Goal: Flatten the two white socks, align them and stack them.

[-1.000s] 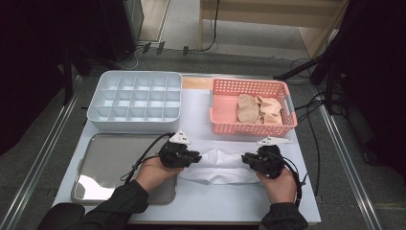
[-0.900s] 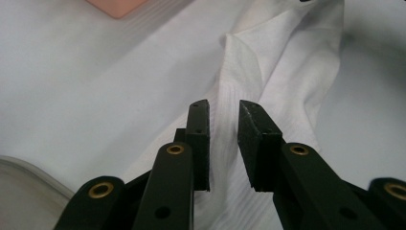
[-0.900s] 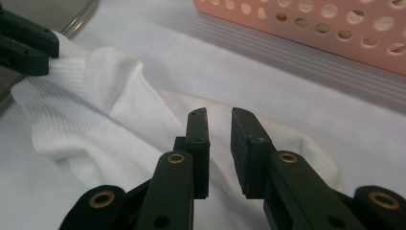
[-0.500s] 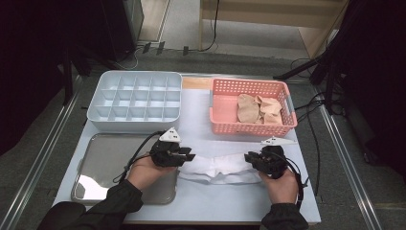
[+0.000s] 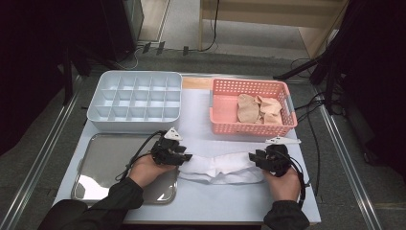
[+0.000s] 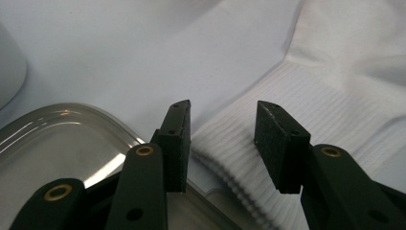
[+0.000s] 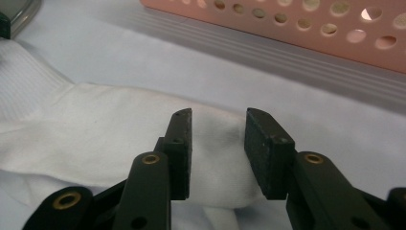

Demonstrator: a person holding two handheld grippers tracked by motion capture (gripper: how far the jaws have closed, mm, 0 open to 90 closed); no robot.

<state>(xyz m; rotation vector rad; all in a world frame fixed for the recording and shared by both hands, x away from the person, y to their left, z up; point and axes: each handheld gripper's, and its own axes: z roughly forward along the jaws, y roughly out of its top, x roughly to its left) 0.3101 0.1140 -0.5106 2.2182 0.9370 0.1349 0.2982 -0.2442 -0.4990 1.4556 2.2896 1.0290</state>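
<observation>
Two hand-held grippers work a white sock [image 5: 221, 166] laid flat across the pale table [image 5: 201, 129], between the metal tray [image 5: 103, 160] at nine o'clock and the pink basket [image 5: 252, 106] at one o'clock. Far left, at eleven o'clock, stands the grey compartment box [image 5: 135, 99], its cells empty. Next, the left gripper [image 5: 184, 156] sits at the tray's right edge; in the left gripper view its jaws stand moderately apart, straddling the ribbed cuff [image 6: 249, 158] without pinching it, the tray rim just beneath. Centre: the sock's body runs from nine to three o'clock, slightly rumpled, apparently a pair stacked. Right: the right gripper [image 5: 253, 159] meets the toe end [image 7: 215, 129]; its jaws stand narrowly apart with cloth between them, not clamped. Beyond, at twelve o'clock from it, the basket holds beige socks [image 5: 259, 109].

Judged step: taking hold of both ends to fold or lift the sock. To do it well, lower each gripper until both layers lie between the pads, close on the cuff clear of the tray rim, then close on the toe, keeping the cloth taut and level.
</observation>
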